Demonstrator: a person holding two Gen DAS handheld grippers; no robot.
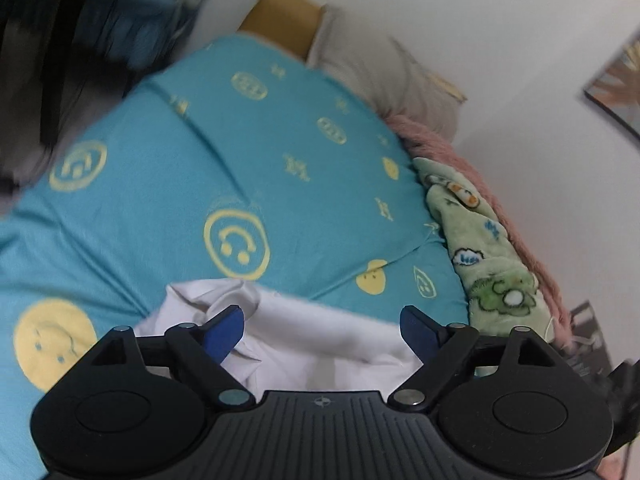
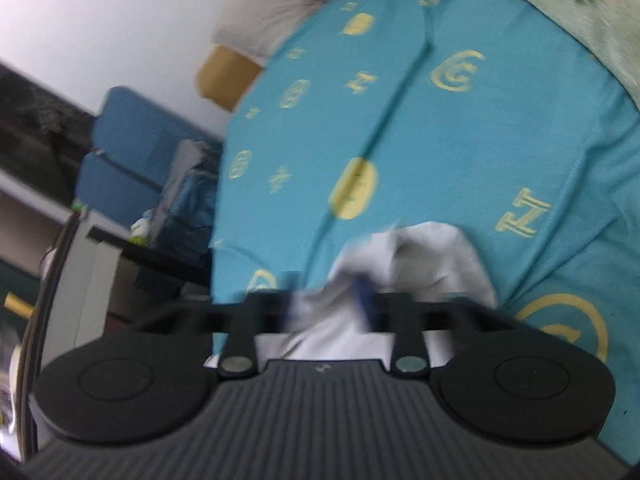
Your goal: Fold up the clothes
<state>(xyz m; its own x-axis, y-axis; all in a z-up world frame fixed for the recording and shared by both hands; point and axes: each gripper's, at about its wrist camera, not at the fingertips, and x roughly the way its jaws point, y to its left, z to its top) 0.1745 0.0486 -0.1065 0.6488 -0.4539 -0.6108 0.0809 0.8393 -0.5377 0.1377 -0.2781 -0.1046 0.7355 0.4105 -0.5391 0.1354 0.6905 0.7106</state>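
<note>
Right jaws blurred against white garment [image 2: 420,264]

Both wrist views look down, close over the teal bedsheet [image 1: 280,152], from opposite sides.

Left gripper [image 1: 322,330]: black ribbed body, 2 blue fingertips [image 1: 224,332], silver pivot screws.

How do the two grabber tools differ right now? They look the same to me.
The left gripper has its blue fingers spread wide apart over the white garment, gripping nothing; the right gripper looks closed, pinching a bunch of that cloth. The left view is fairly sharp; the right is blurred. Both are black and sit over the turquoise bedsheet.
</note>
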